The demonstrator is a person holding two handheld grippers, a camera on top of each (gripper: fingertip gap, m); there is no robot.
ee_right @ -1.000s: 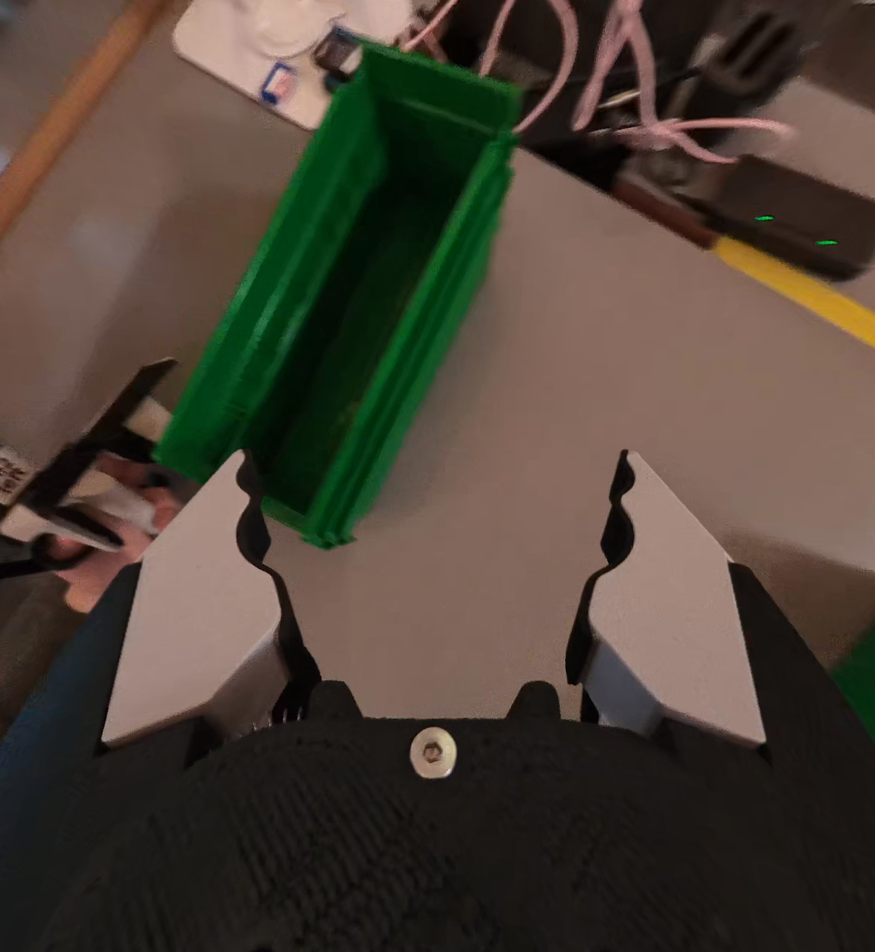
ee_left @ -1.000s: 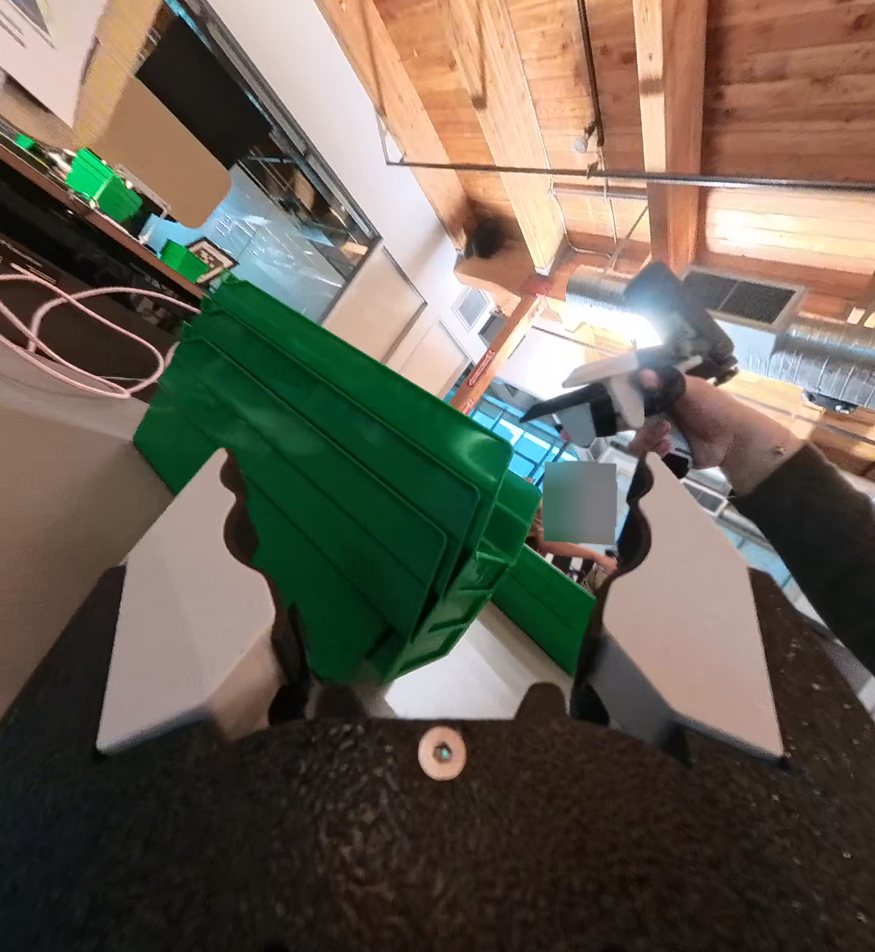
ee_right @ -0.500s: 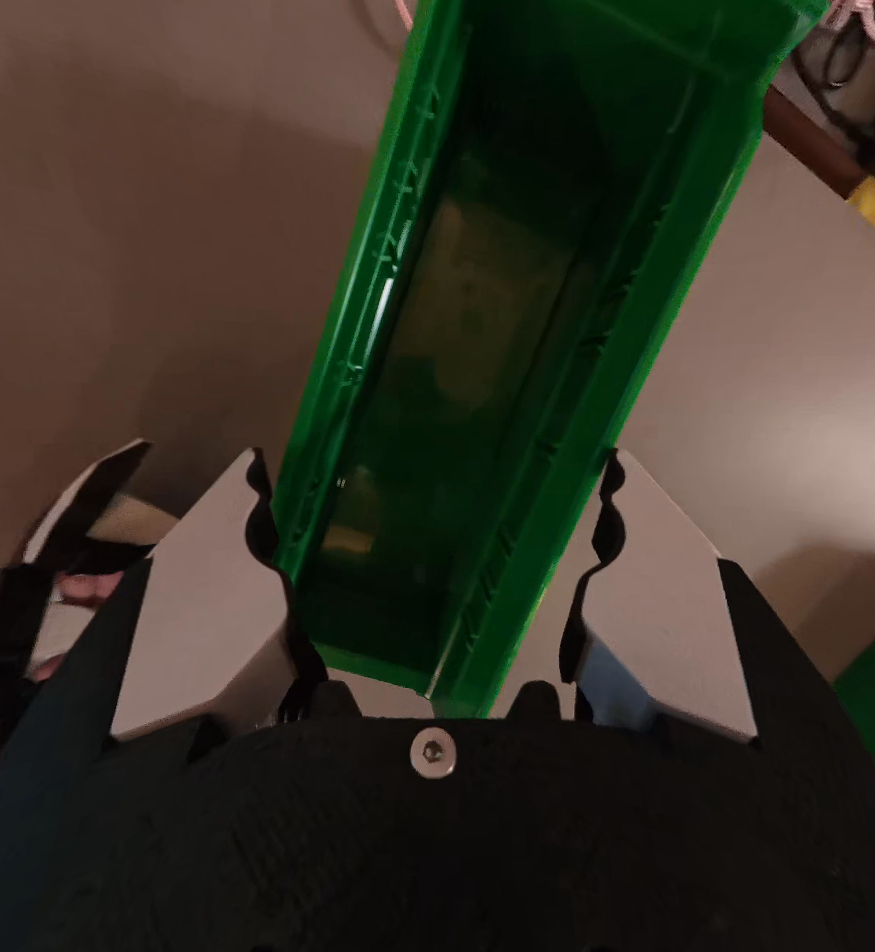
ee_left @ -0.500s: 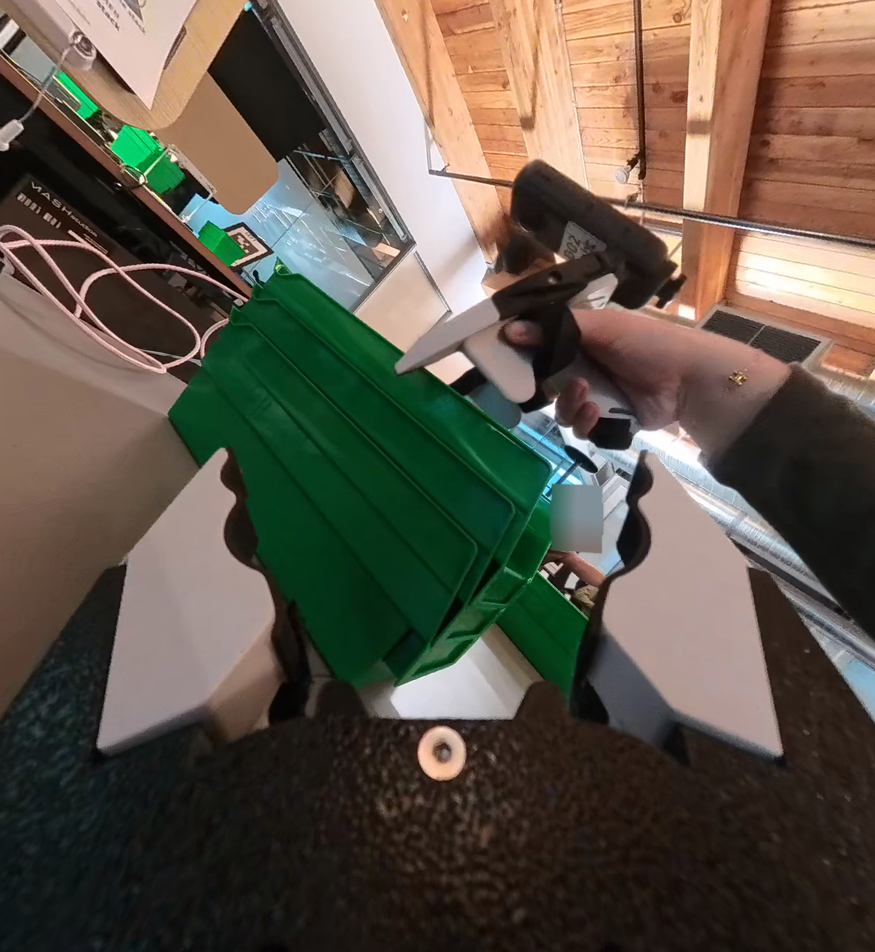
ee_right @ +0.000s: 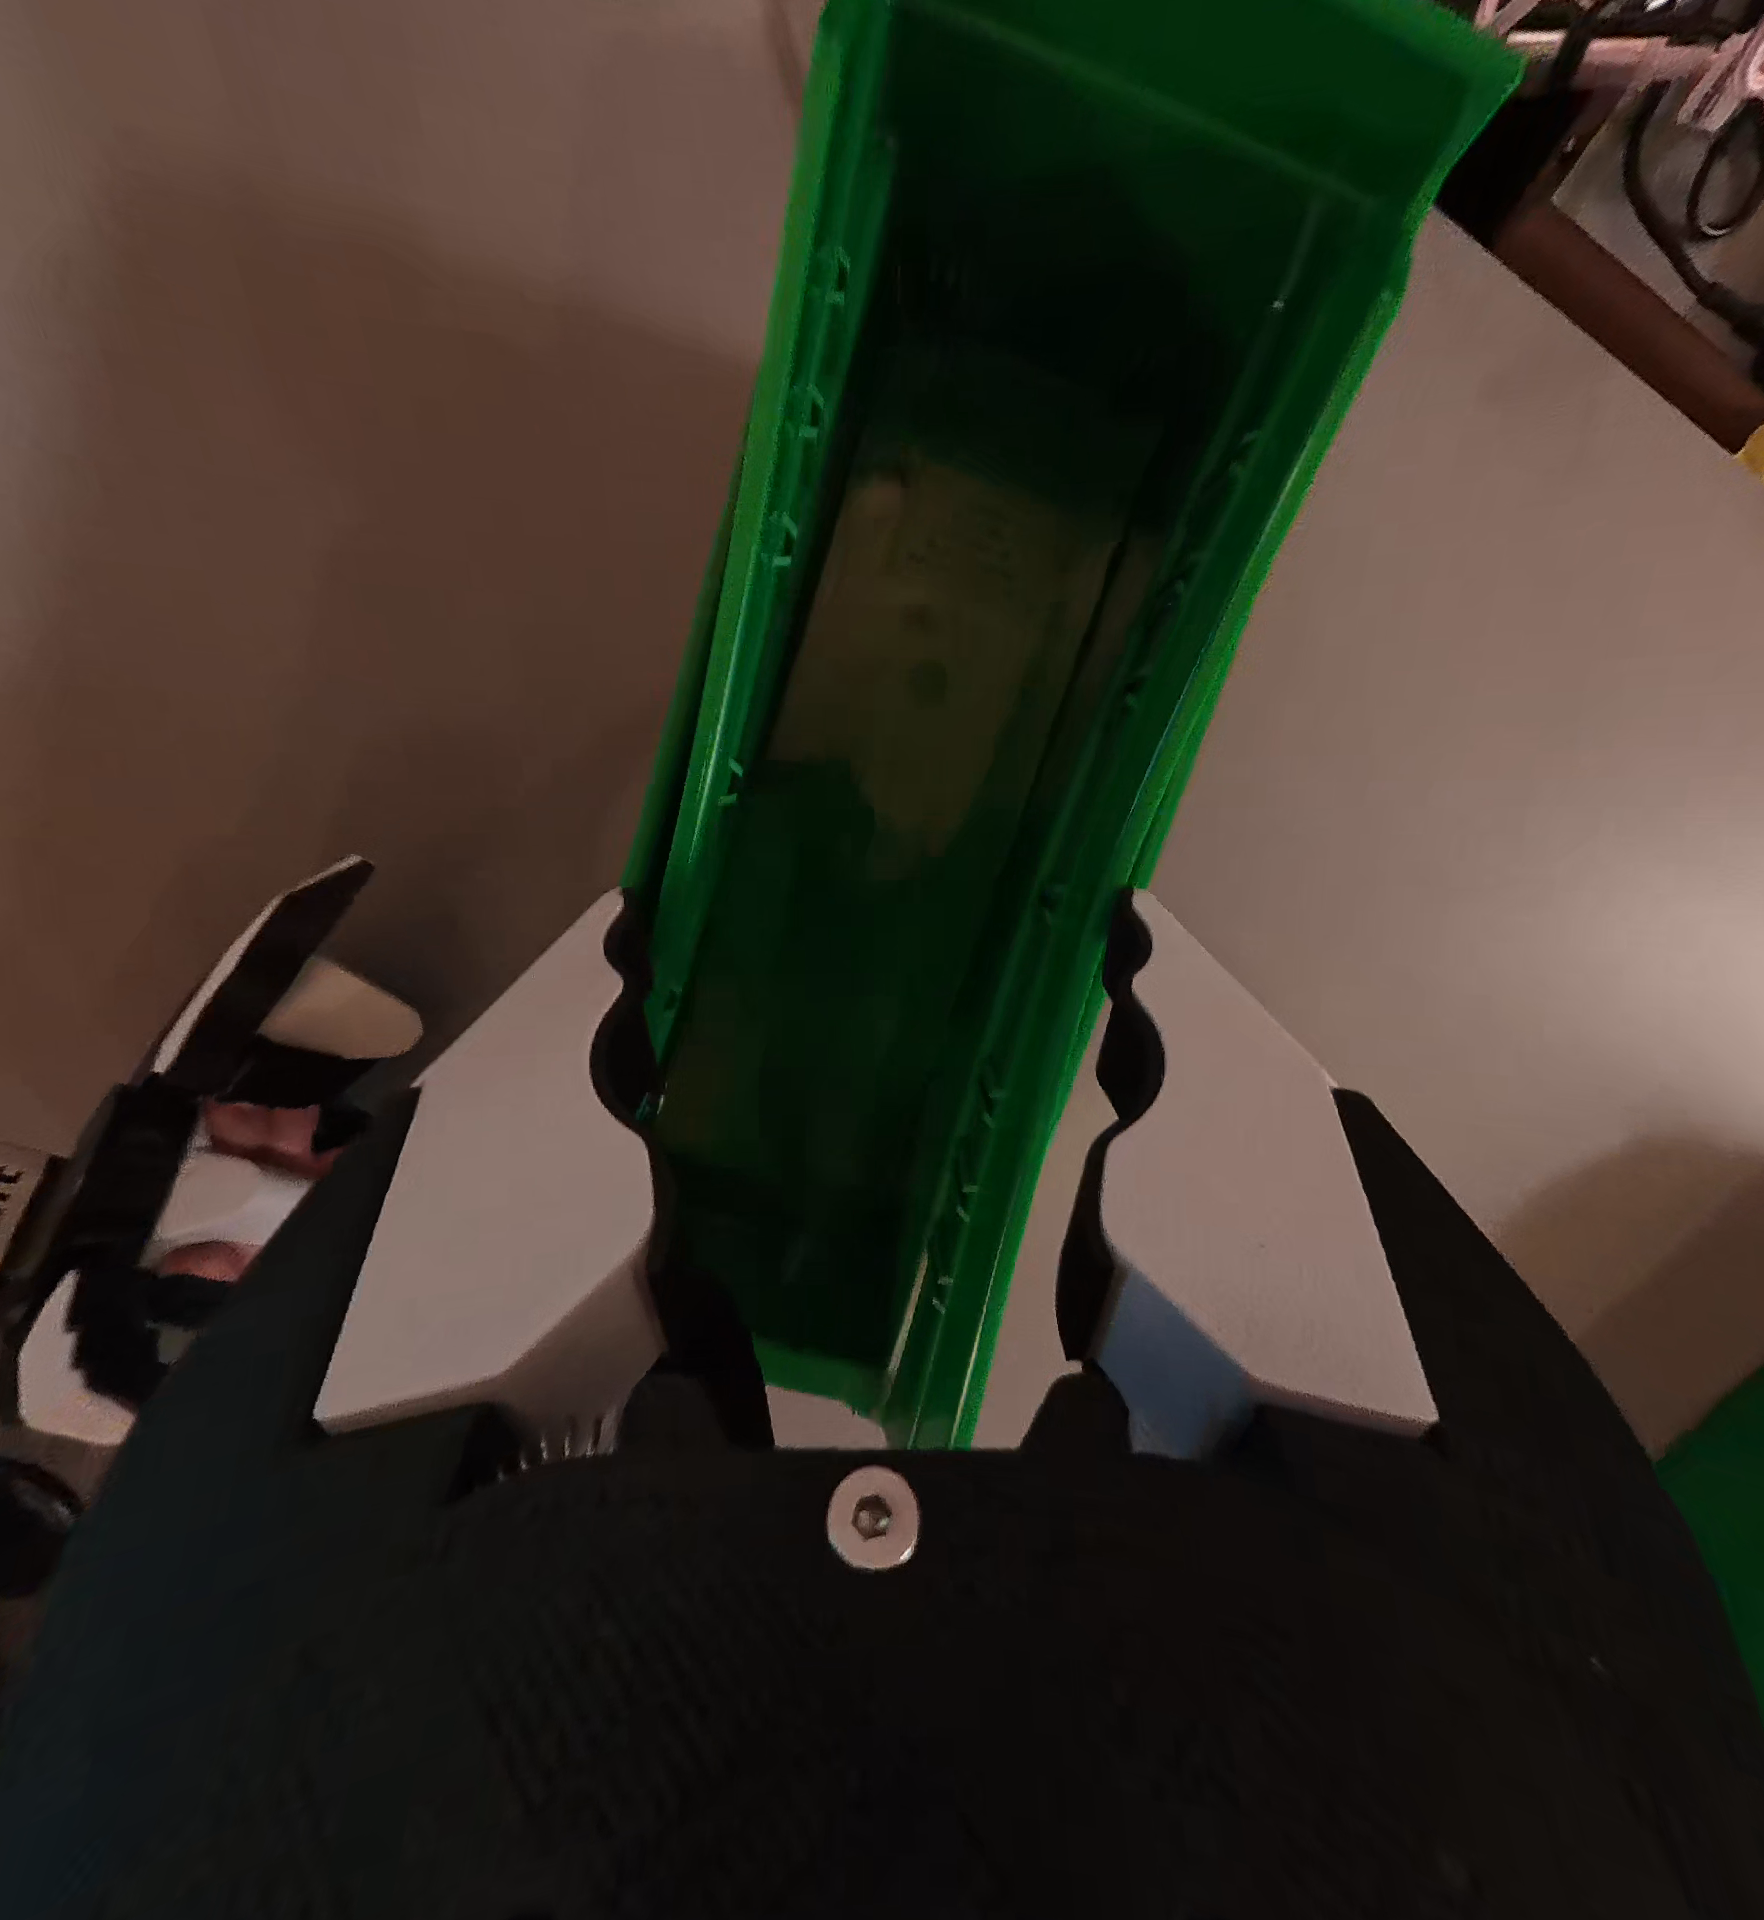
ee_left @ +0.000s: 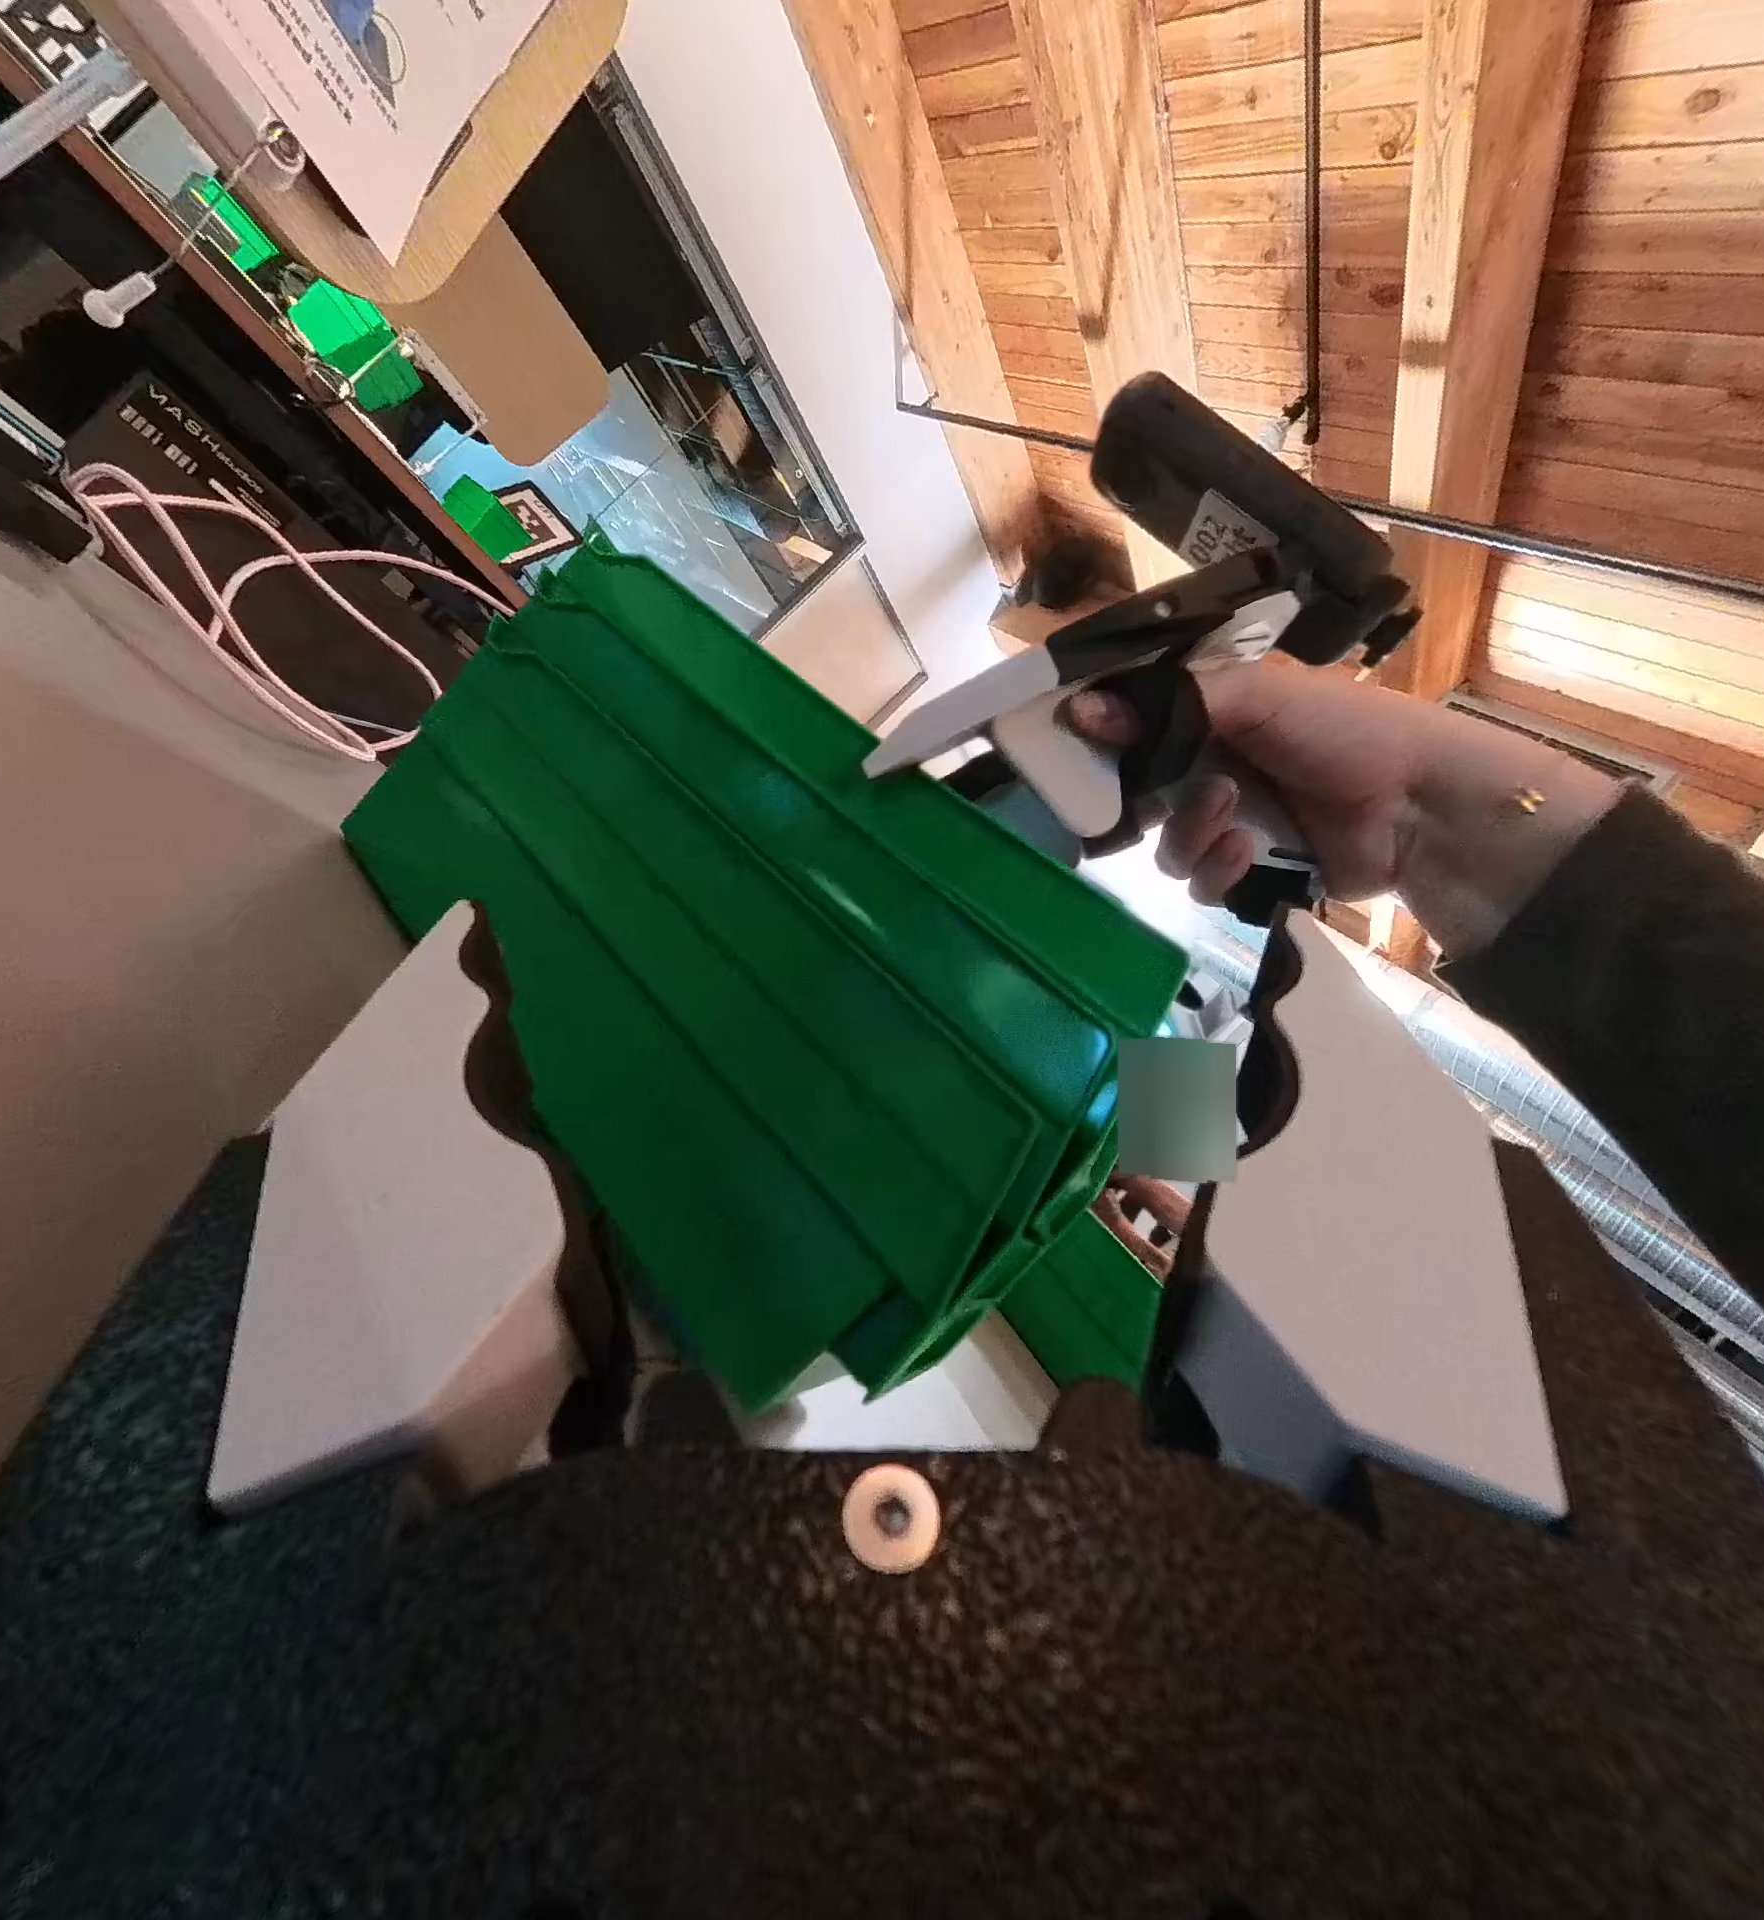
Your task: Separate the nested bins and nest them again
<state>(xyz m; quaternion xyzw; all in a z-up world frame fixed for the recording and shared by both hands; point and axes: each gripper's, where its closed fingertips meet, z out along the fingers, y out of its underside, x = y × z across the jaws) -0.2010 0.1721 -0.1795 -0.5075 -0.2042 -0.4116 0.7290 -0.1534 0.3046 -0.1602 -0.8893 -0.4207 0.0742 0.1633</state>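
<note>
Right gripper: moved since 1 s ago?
Yes. The right gripper has closed in on the green bins, judged against the table; its fingers now straddle the near end, jaws narrower.

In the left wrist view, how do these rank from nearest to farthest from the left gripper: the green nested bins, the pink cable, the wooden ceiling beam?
1. The green nested bins: nearest, lying between the fingers of the left gripper.
2. The pink cable: farther, looping on the table at upper left, behind the bins.
3. The wooden ceiling beam: farthest, overhead at upper right.
</note>
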